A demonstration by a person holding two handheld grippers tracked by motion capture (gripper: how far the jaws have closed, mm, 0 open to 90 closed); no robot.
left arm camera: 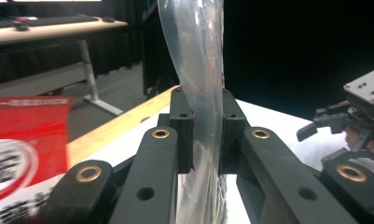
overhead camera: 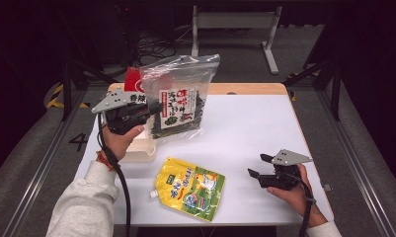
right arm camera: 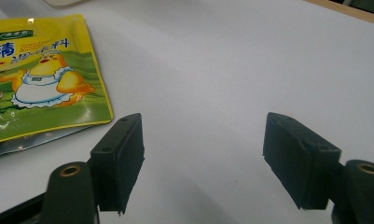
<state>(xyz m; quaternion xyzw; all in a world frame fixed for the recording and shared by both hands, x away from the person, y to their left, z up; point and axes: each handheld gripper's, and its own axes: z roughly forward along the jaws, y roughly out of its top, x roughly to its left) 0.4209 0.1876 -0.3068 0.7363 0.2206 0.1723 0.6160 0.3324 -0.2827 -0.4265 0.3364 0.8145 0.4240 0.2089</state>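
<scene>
**Bag lifted, pouch waiting**

White table [overhead camera: 255, 123] below, I keep the left gripper [overhead camera: 148, 109] clamped on the clear bag [overhead camera: 180, 94], raised above the tray [overhead camera: 138, 148]. My right gripper [overhead camera: 259, 165] rests with its jaws apart beside the pouch [overhead camera: 190, 187], ready for it.

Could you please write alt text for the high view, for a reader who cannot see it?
The left tongs hold a clear bag of dried seaweed up over the white table, pinched at its edge. A yellow spouted pouch lies flat near the front, and the right tongs rest open beside it, holding nothing.
</scene>
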